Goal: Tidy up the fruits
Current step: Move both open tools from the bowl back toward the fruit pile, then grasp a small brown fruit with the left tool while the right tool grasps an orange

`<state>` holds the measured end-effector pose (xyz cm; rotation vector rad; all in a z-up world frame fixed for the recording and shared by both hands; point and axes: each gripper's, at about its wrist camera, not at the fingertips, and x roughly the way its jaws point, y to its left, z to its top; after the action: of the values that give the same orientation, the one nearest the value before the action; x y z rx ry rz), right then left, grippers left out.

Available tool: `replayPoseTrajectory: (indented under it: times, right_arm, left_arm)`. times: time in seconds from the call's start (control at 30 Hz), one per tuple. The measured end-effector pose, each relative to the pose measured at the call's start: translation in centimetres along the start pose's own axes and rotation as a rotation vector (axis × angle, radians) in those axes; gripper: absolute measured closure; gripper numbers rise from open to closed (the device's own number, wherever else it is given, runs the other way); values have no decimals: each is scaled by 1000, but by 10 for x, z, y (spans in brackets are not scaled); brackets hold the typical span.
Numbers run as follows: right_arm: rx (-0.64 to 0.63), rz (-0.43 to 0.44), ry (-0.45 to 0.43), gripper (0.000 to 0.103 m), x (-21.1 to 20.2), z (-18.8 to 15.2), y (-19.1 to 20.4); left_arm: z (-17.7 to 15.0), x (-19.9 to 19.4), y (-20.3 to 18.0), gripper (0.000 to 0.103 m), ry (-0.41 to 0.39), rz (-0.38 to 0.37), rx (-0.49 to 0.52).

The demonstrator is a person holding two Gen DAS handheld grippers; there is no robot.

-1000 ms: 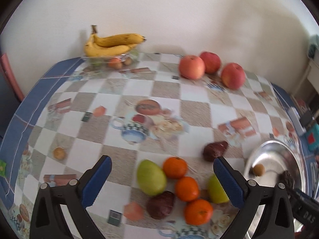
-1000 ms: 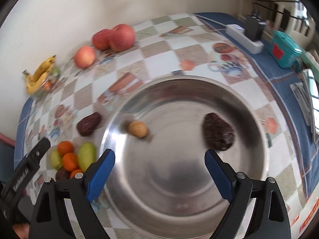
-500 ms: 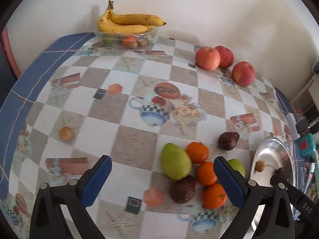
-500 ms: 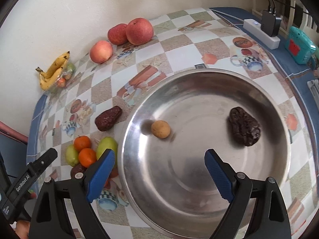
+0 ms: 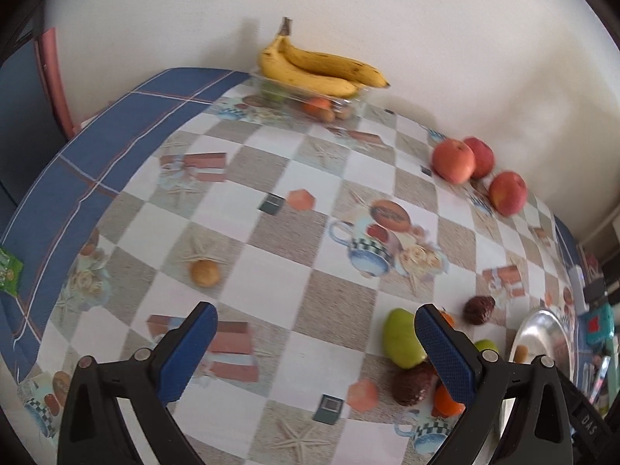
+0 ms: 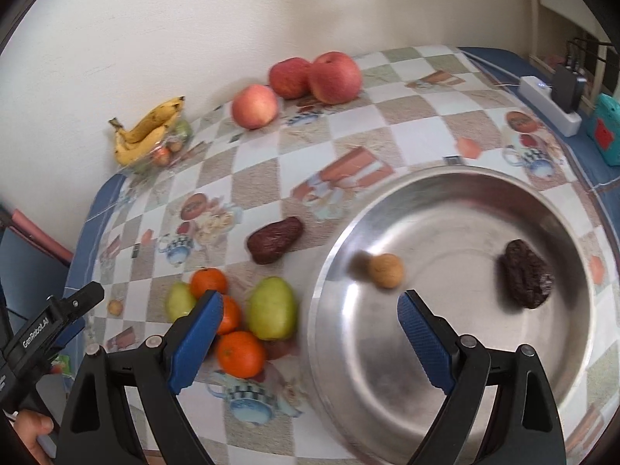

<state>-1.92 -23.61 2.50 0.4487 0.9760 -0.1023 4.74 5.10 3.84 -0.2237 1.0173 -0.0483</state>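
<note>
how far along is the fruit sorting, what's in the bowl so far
Early. The steel bowl holds two pieces: a small tan round fruit and a dark wrinkled fruit. Nothing is in hand: the left gripper and right gripper are both open and empty. Left on the table: three oranges, two green fruits, dark red fruits, a small tan fruit and three apples.
</note>
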Motion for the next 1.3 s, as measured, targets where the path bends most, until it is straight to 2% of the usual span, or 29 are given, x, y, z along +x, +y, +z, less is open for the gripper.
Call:
replayPoseTrajectory:
  times: [0.17,0.33,0.43,0.53,0.67,0.73,0.9,1.03,1.2,1.3]
  right_arm:
    - [-42,27,0,11,4,-3,23]
    - [-102,34,5,13,8,-7,46]
    - [-114,36,19,21,12,-9,52]
    - [-118,26,32,29,15,-11,55]
    - [-124,20,69,31,23,-15,56]
    - [-125,5,92,41,27,-17,56]
    - [-127,-28,130,44,33,-22,53]
    - [-108,-26,177,50,35,-29,53]
    - [-122,-38,215,55,44,-34,56]
    - [-125,-32,224,55,46,-35,58]
  left_arm:
    - [6,-1,13,1,-2,37,-12]
    - [13,2,38,2,16,5,-91]
    - [18,3,51,11,15,22,-111]
    - [21,6,63,14,21,40,-132]
    - [23,17,70,22,40,61,-126]
    - [25,22,72,26,45,69,-121]
    - [28,35,76,38,53,70,-121]
    - [28,49,86,53,84,67,-151]
    - [28,58,92,57,98,61,-169]
    - [28,64,92,64,114,46,-176]
